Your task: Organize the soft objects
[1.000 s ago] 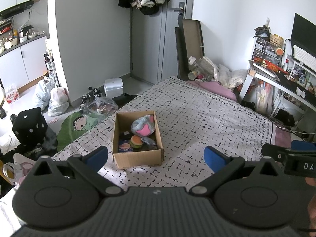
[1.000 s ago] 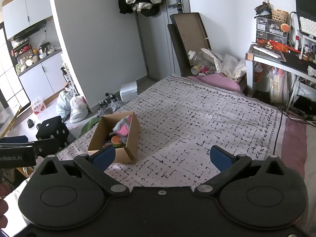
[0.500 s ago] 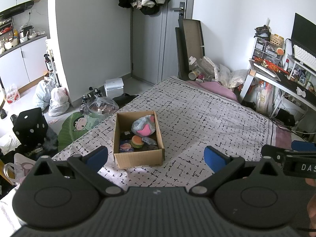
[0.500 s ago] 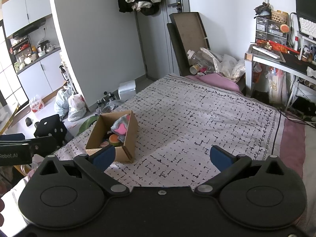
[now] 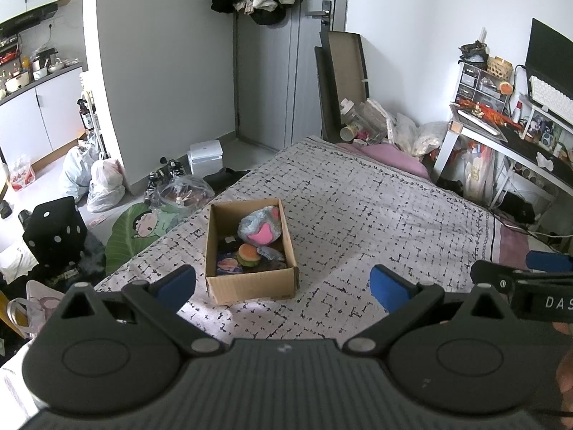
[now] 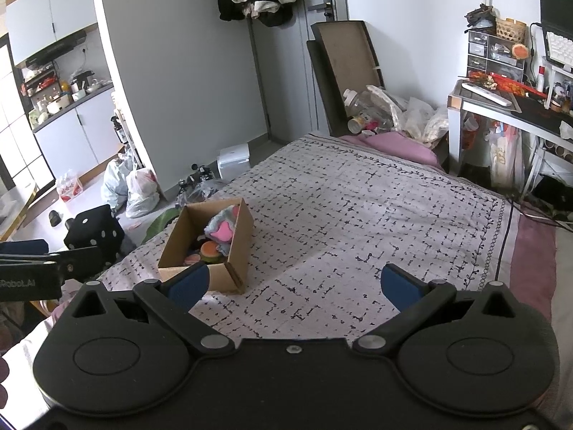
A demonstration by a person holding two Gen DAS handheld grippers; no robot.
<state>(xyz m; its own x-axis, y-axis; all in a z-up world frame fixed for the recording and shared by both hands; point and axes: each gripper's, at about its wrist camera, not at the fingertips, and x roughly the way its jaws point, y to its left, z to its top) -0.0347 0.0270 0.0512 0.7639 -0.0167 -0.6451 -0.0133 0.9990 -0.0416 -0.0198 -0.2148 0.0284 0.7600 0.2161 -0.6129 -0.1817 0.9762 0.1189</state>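
Filling most of the room, the bed [image 5: 376, 215] wears a pale cover printed with small black marks, a pink strip showing along its right edge. Off its far right corner stands a white desk [image 5: 501, 139] crowded with small things, and a dark flat board [image 5: 343, 79] leans against the far wall beside the door. On the floor to the left sit white plastic bags [image 5: 96, 182] and a black cube with white dots [image 5: 55, 236].

Near the left edge of the bed rests an open cardboard box [image 5: 250, 286], upright, flaps out of the way. Inside it lie the soft things: a grey and pink plush [image 5: 259, 225] toward the far end, a little burger-shaped toy [image 5: 249, 253] toward the near end, and a flat round piece [image 5: 229, 264] just left of the burger, partly in shadow. Other dark bits in the box are too dim to tell.

Both tools hover above the near part of the bed, well apart from the box. The left gripper [image 5: 283, 285] has its blue-tipped fingers spread wide with nothing between them, the box showing in the gap. The right gripper [image 6: 293, 283] is likewise spread and empty, over bare cover to the right of the box.
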